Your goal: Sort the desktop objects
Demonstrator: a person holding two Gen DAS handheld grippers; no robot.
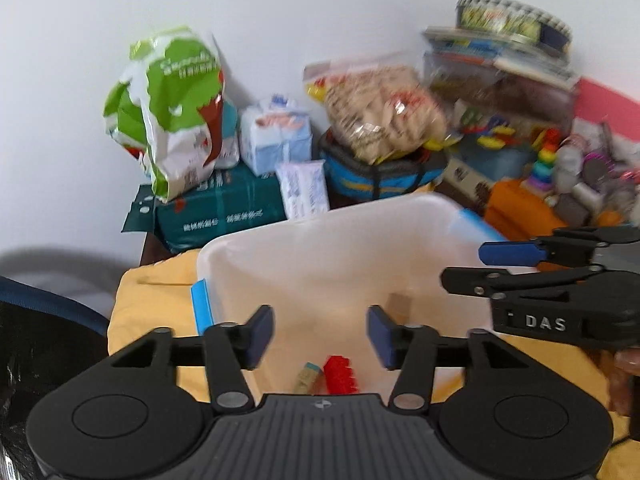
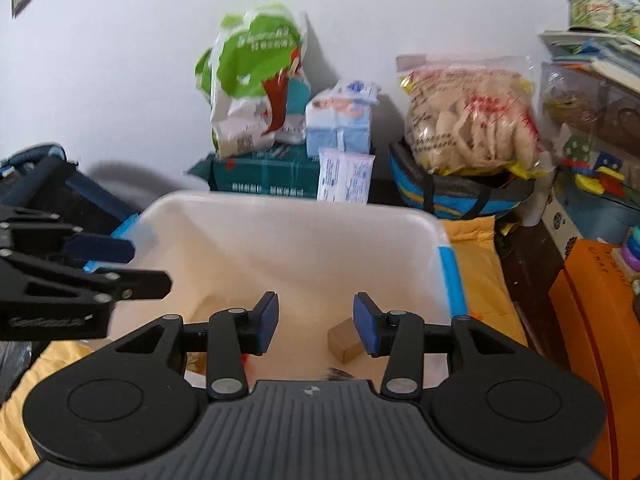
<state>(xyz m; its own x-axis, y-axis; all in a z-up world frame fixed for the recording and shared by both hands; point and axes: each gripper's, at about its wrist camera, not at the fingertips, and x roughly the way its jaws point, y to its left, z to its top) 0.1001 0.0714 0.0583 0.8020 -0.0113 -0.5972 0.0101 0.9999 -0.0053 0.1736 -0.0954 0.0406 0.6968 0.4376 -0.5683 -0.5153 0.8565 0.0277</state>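
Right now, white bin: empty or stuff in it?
Not empty. The white bin holds a red toothed block and a small wooden piece; the right wrist view shows a tan block on its floor.

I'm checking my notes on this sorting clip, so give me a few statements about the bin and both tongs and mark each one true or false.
1. Both the left tongs and the right tongs are open and hold nothing. True.
2. The white plastic bin stands on a yellow cloth. True.
3. The bin holds nothing at all. False: a red toothed piece and a tan wooden block lie on its bottom.
4. A lid covers the bin. False: its top is open, and both tongs point into it.
5. A green and white bag stands by the wall behind the bin. True.
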